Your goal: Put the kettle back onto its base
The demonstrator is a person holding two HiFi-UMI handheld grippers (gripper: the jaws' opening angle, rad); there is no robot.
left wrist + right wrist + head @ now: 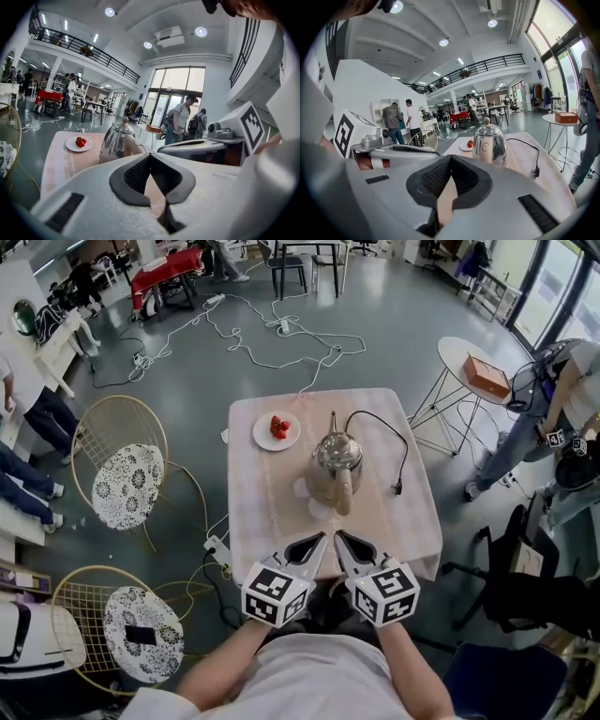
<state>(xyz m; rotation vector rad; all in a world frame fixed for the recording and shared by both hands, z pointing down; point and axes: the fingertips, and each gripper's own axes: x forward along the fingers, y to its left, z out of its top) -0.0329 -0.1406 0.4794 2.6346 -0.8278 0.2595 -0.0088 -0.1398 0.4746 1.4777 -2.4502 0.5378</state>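
Note:
A shiny steel kettle [337,454] with a beige handle stands upright in the middle of the pink-clothed table [272,521]. A black cord [389,432] loops from behind it to a loose plug [397,488]. I cannot make out the base under the kettle. My left gripper [322,537] and right gripper [339,535] hover side by side over the near table edge. Both are shut on nothing and point at the kettle from well short of it. The left gripper [150,155] faces the kettle [119,143], and the right gripper [450,157] faces the kettle [489,144].
A white plate of strawberries [277,430] lies at the table's far left. Two wire chairs [127,474] stand to the left, and a round side table with a box [483,371] to the right. Cables trail over the floor [272,343] beyond. People stand around the room.

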